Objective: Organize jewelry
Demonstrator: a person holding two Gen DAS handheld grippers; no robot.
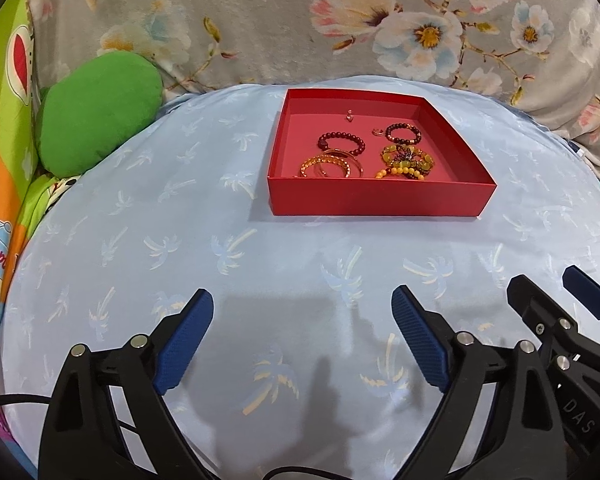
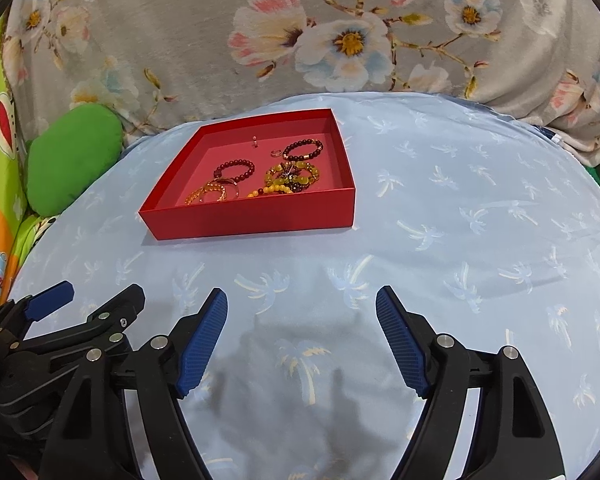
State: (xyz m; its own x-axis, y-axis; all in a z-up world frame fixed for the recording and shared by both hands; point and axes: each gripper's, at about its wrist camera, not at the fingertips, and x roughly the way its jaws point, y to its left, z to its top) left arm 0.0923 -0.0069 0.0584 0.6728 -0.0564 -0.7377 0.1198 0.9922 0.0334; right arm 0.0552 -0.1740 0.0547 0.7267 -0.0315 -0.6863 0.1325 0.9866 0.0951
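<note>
At the far left we see a green cushion (image 1: 98, 114) against the striped cartoon-print fabric (image 1: 8, 80), just off the edge of the pale blue palm-print cloth (image 1: 180, 240) that covers the surface. Nearer to us, our left gripper (image 1: 302, 322) hangs above that cloth with its blue pads (image 1: 184, 344) spread wide and nothing between them; only the cloth and the gripper's shadow show in the gap.

Toward the middle, farther back, sits the shallow red box (image 1: 380, 200), its lid off, resting flat on the blue cloth. All the jewelry lies inside it: a dark red bead bracelet (image 1: 341, 144) at centre, amber bangles (image 1: 330, 168) in front of it near the front wall, a second dark bead bracelet (image 1: 403, 133) to the right, a tangle of yellow and dark beads (image 1: 408, 162) below that, a small ring (image 1: 377, 132) and a tiny earring-like piece (image 1: 350, 115) toward the back.

To the right, our right gripper (image 2: 301, 312) hovers beside the left one, likewise splayed apart and empty, well short of the box. A grey floral blanket (image 2: 220, 40) rises behind everything.
</note>
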